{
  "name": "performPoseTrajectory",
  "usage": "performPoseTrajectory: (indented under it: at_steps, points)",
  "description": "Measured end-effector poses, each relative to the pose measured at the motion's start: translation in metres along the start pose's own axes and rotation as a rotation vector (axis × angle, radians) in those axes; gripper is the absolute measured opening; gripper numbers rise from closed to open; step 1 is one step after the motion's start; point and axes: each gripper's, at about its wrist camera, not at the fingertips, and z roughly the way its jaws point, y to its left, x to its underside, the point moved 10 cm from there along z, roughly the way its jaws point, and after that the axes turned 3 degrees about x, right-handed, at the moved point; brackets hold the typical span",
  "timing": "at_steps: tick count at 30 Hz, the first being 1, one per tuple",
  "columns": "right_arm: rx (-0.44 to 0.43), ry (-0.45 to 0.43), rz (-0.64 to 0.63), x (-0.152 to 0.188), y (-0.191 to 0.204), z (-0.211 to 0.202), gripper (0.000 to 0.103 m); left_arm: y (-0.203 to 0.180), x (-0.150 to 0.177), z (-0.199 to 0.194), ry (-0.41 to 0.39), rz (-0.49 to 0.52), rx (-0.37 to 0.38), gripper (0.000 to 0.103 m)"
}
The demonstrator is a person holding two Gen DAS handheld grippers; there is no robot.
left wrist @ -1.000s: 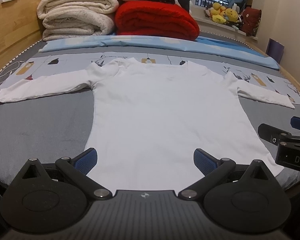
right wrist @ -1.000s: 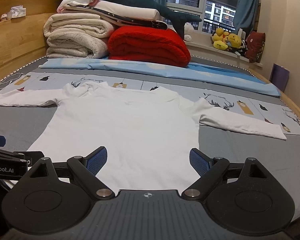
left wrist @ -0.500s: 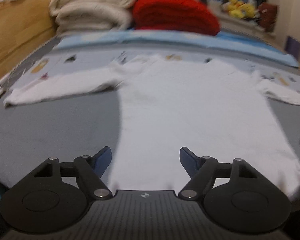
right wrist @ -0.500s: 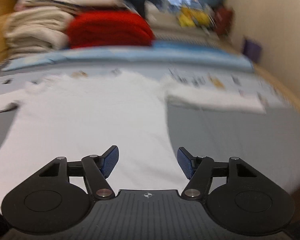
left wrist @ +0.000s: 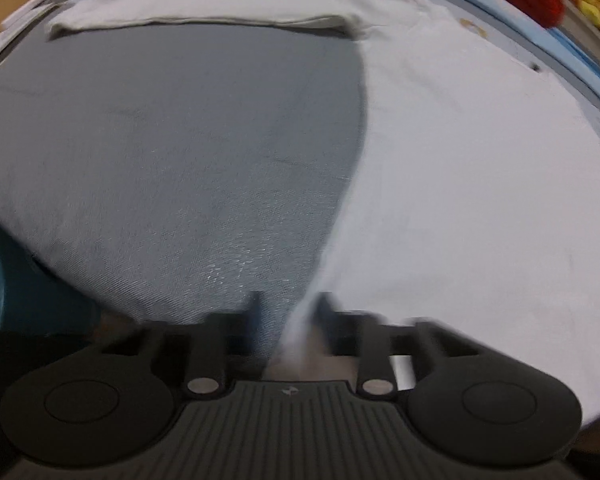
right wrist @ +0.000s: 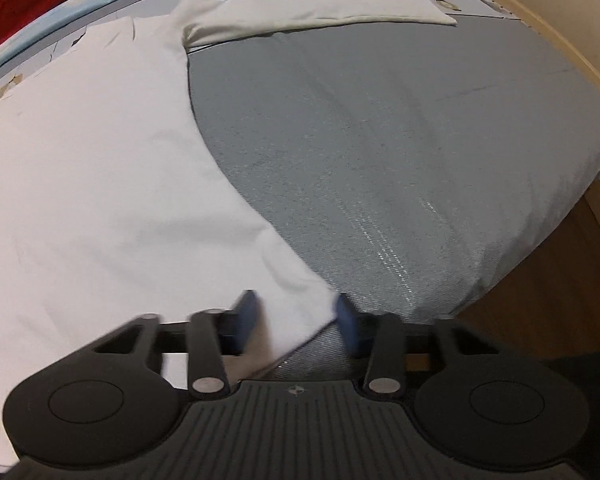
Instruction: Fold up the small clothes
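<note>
A: What are the two hand-held grippers doing?

B: The left hand-held gripper (left wrist: 288,312) has just been closing, its jaws nearly together on the white shirt's (left wrist: 480,168) near-left hem corner. The right hand-held gripper (right wrist: 296,312) has also been closing, but its jaws stand apart with the near-right corner between them.

A: Why both corners?

B: Probably to lift the hem evenly and fold it toward the far collar.

A: And the count?

B: One shirt, flat on the grey bed (left wrist: 172,152), two sleeves spread outward, two grippers.
</note>
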Motion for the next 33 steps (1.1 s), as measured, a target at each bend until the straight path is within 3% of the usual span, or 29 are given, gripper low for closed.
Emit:
performPoseTrajectory:
  at_steps: [1, 2, 5, 8, 11, 12, 15, 17, 19, 20, 21, 22, 24, 26, 27, 28, 30, 31, 33]
  points:
    - [-0.008, 0.005, 0.003, 0.001, -0.001, 0.000, 0.008, -0.001, 0.000, -0.002, 0.001, 0.004, 0.013, 0.004]
    - [-0.027, 0.015, 0.014, 0.002, -0.001, 0.001, 0.005, 0.002, -0.001, -0.005, -0.015, 0.007, 0.009, 0.004]
    - [-0.049, 0.017, 0.025, -0.001, -0.002, -0.002, 0.003, 0.010, -0.010, -0.022, -0.077, 0.009, -0.011, 0.003]
    - [-0.069, 0.043, 0.036, 0.001, -0.004, -0.003, 0.003, 0.013, -0.011, -0.030, -0.101, 0.055, -0.061, 0.000]
    - [-0.049, 0.063, 0.032, 0.000, -0.008, -0.002, 0.003, 0.011, -0.003, -0.024, -0.061, 0.091, -0.103, 0.000]
    - [-0.041, 0.060, 0.028, 0.000, -0.008, -0.005, 0.004, 0.008, -0.005, -0.027, -0.090, 0.095, -0.103, 0.001]
    - [-0.048, -0.014, 0.055, -0.012, -0.009, -0.018, 0.008, -0.013, -0.010, -0.052, -0.198, 0.149, -0.031, 0.005]
    - [-0.066, -0.079, 0.046, -0.021, -0.005, -0.029, 0.015, -0.028, -0.009, -0.055, -0.223, 0.207, 0.000, 0.005]
    - [-0.101, -0.114, 0.009, -0.026, 0.005, -0.035, 0.020, -0.034, 0.004, -0.042, -0.152, 0.197, 0.046, 0.008]
    - [-0.116, -0.109, -0.018, -0.025, 0.012, -0.033, 0.021, -0.031, 0.013, -0.029, -0.077, 0.171, 0.049, 0.010]
    - [-0.120, -0.082, -0.040, -0.020, 0.016, -0.029, 0.023, -0.024, 0.024, -0.016, 0.008, 0.141, 0.034, 0.011]
    - [-0.108, -0.034, -0.058, -0.014, 0.018, -0.021, 0.023, -0.019, 0.030, -0.010, 0.045, 0.117, 0.029, 0.011]
    - [-0.055, 0.039, -0.069, -0.003, 0.014, -0.009, 0.023, -0.021, 0.025, -0.022, -0.004, 0.138, 0.019, 0.016]
    - [-0.051, 0.039, -0.044, -0.006, 0.012, -0.010, 0.023, -0.030, 0.017, -0.039, -0.098, 0.204, 0.020, 0.035]
    - [-0.070, 0.019, -0.034, -0.011, 0.013, -0.014, 0.024, -0.033, 0.015, -0.044, -0.127, 0.221, 0.020, 0.050]
    - [-0.086, -0.007, -0.037, -0.016, 0.017, -0.017, 0.026, -0.033, 0.018, -0.044, -0.126, 0.220, 0.032, 0.057]
    - [-0.089, -0.033, -0.079, -0.020, 0.024, -0.019, 0.037, -0.026, 0.030, -0.032, -0.040, 0.184, 0.059, 0.057]
    - [-0.085, -0.013, -0.098, -0.017, 0.027, -0.016, 0.037, -0.024, 0.037, -0.025, 0.015, 0.166, 0.065, 0.056]
    - [-0.077, 0.040, -0.101, -0.009, 0.026, -0.008, 0.037, -0.022, 0.039, -0.028, 0.009, 0.164, 0.050, 0.055]
